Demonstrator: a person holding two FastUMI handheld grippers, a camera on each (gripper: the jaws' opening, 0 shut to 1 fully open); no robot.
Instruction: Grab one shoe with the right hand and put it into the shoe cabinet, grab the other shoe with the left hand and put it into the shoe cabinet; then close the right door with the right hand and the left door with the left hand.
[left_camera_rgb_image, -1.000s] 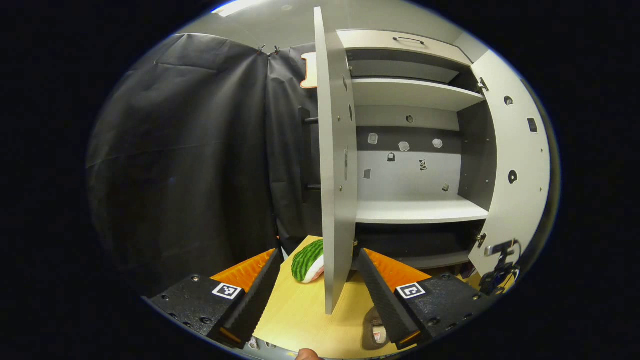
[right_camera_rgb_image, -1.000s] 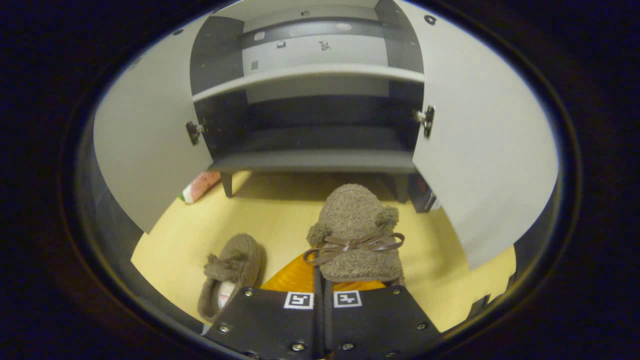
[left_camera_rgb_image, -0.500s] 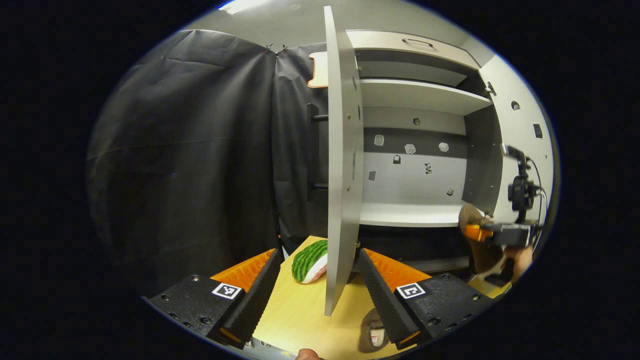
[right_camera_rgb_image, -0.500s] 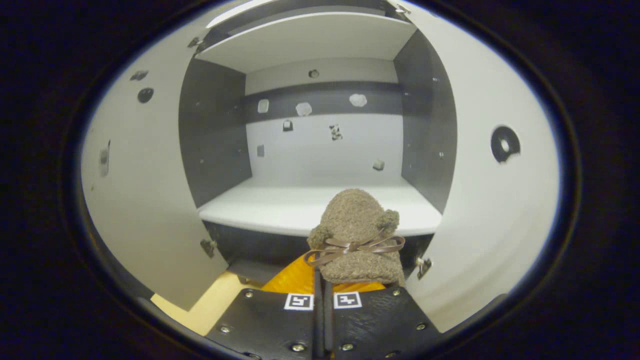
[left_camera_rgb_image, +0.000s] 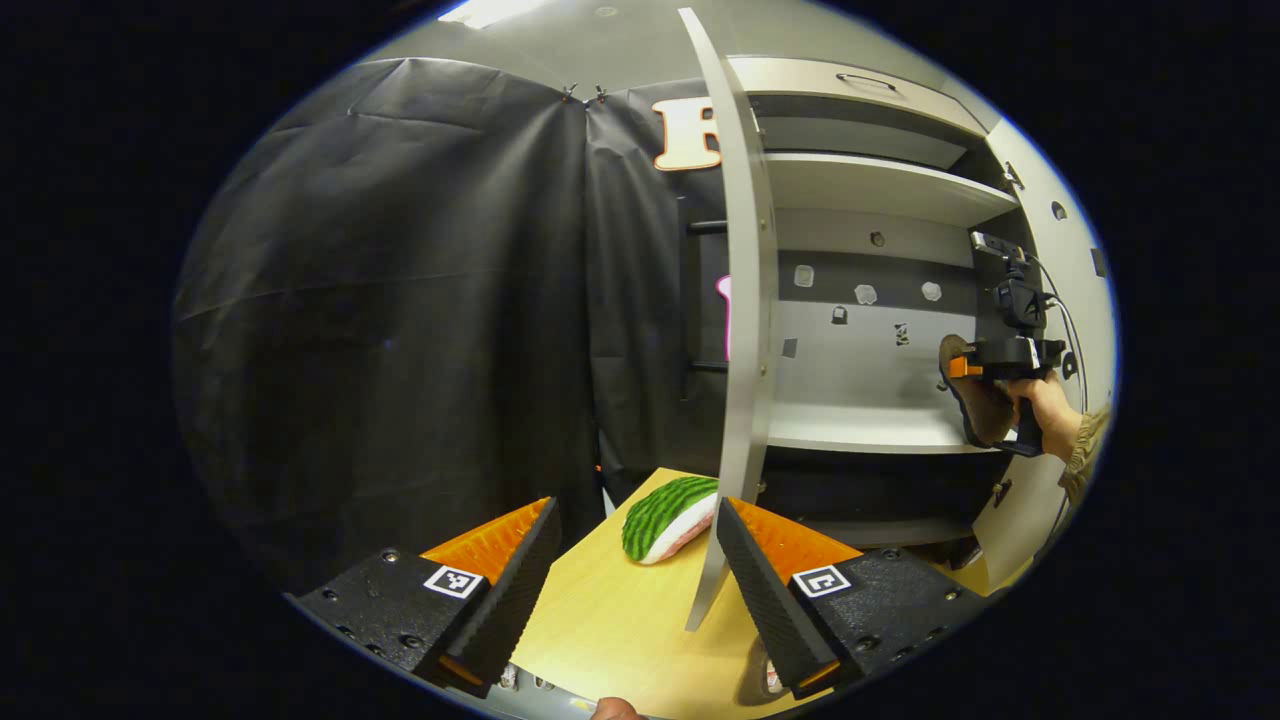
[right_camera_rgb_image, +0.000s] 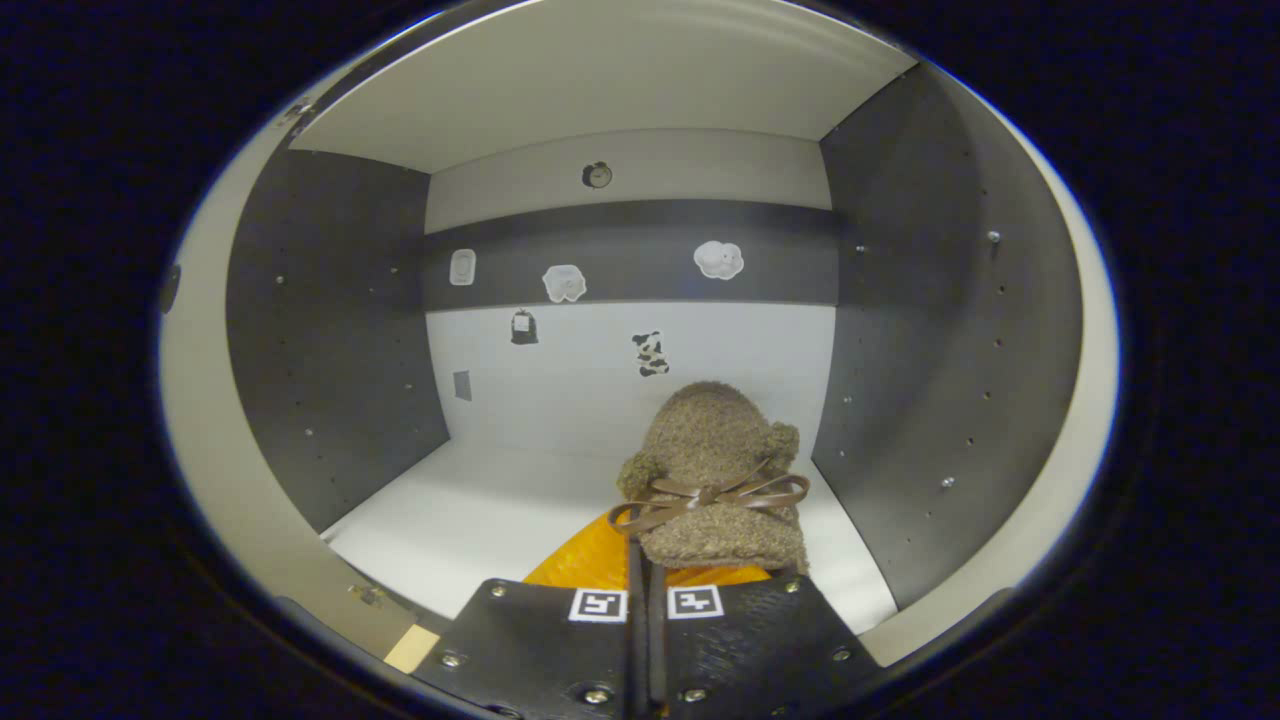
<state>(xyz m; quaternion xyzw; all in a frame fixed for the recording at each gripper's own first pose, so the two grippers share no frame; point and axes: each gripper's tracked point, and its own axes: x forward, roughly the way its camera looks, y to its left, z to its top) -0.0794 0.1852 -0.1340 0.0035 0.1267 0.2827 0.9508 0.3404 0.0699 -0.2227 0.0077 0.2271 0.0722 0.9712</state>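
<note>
My right gripper (right_camera_rgb_image: 642, 562) is shut on a fuzzy brown slipper (right_camera_rgb_image: 715, 465) with a brown bow. It holds the slipper above the white middle shelf (right_camera_rgb_image: 500, 510), inside the cabinet near its right wall. In the left gripper view the same right gripper (left_camera_rgb_image: 985, 368), held by a hand, carries the brown slipper (left_camera_rgb_image: 978, 405) over that shelf (left_camera_rgb_image: 850, 428). My left gripper (left_camera_rgb_image: 635, 510) is open, low over the wooden floor (left_camera_rgb_image: 620, 620), with nothing between its fingers. The second slipper (left_camera_rgb_image: 762, 678) lies on the floor, mostly hidden behind one finger (left_camera_rgb_image: 765, 590).
The cabinet's left door (left_camera_rgb_image: 742, 300) stands open, edge-on just ahead of my left gripper. A green striped watermelon-pattern thing (left_camera_rgb_image: 665, 505) lies on the floor by the door's foot. The right door (left_camera_rgb_image: 1060, 260) is open too. Stickers dot the cabinet's back wall (right_camera_rgb_image: 640, 350).
My right gripper has lifted the slipper from floor level up and forward into the middle shelf compartment. My left gripper has shifted slightly left, still open.
</note>
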